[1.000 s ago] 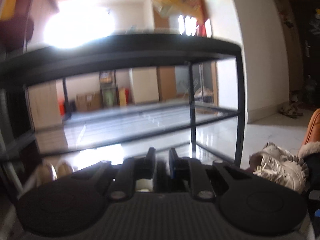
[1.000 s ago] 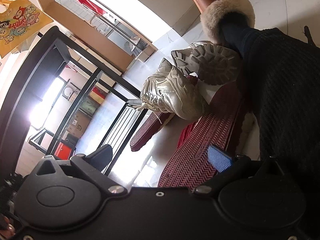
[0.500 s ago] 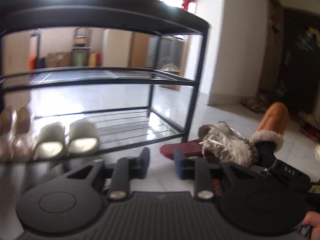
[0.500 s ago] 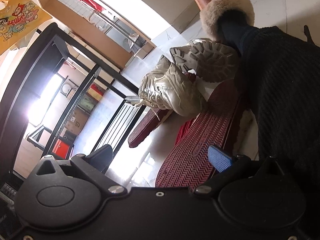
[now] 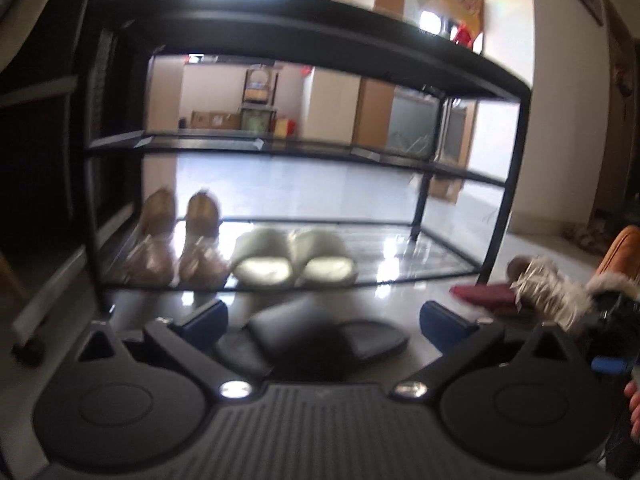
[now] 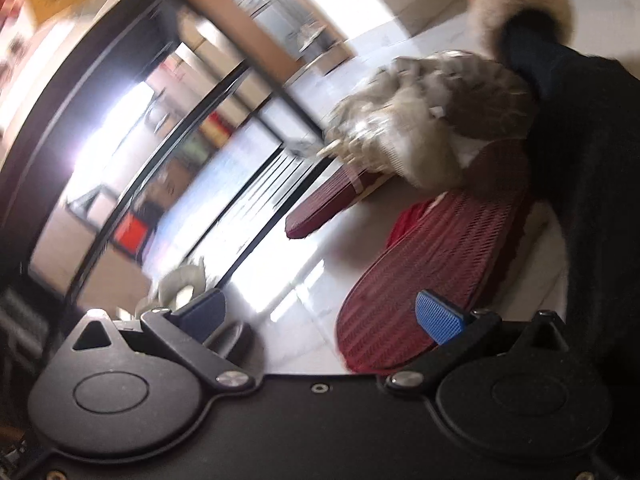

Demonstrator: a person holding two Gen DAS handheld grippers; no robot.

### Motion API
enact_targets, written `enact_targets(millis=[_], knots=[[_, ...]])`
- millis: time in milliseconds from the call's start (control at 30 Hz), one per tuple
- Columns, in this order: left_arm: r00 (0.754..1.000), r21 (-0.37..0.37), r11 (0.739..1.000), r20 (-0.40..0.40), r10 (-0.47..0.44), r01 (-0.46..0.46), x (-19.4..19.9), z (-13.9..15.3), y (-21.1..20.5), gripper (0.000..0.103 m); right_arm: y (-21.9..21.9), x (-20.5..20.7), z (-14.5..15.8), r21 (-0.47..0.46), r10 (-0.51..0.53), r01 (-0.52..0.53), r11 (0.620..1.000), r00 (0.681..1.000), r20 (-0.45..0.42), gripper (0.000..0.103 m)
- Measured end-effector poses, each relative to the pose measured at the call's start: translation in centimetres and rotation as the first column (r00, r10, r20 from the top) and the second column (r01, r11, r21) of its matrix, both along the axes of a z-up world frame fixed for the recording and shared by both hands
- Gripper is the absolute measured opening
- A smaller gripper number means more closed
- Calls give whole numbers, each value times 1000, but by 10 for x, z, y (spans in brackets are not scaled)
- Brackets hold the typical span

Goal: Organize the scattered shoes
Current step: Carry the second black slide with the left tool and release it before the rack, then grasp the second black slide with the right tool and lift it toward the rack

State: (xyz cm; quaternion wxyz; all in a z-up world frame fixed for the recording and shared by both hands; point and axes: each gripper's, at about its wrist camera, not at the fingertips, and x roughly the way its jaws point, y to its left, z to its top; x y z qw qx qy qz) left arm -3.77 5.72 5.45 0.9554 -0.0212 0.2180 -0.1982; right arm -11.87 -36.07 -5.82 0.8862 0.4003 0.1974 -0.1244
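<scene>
My left gripper [image 5: 324, 322] is open and hangs low over a pair of black slippers [image 5: 312, 344] lying on the floor in front of the black shoe rack [image 5: 516, 184]. The slippers sit between its blue-padded fingers, untouched. On the bottom shelf stand a beige pair [image 5: 176, 240] and a white slipper pair [image 5: 294, 264]. My right gripper [image 6: 320, 316] is open and empty. Its right finger is close to the ribbed sole of a dark red slipper [image 6: 432, 272]. A second red slipper [image 6: 332, 200] lies beyond, under silver sneakers [image 6: 420, 128].
A fur-trimmed orange boot [image 6: 520, 4] and a person's dark-clothed leg [image 6: 592, 200] crowd the right side. In the left wrist view the red slipper [image 5: 484, 294], silver sneaker [image 5: 548, 292] and boot [image 5: 616, 268] lie right of the rack. The rack's middle shelf [image 5: 280, 146] holds nothing.
My left gripper has gone from nearly shut to wide open and has swung left and down to face the rack over the black slippers. The right view has shifted and blurred; its gripper stays open.
</scene>
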Motion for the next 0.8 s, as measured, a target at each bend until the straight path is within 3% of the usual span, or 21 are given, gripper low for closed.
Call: enact_targets(millis=[100,200,400,800], knots=[[999,-5,1000,-34,28,-28,-2,-19,13,102,29,14,14,-110,104,-104,988,995,-4,103],[995,-28,998,-72,62,-64,-1,-36,26,102,60,30,29,-226,210,-208,952,978,-14,103],[983,-71,990,-144,113,-124,-6,-69,46,102,126,68,58,-428,396,-388,817,915,-74,103],[948,-119,968,-260,186,-222,18,-91,70,102,232,190,72,-473,532,-581,662,809,-249,103]])
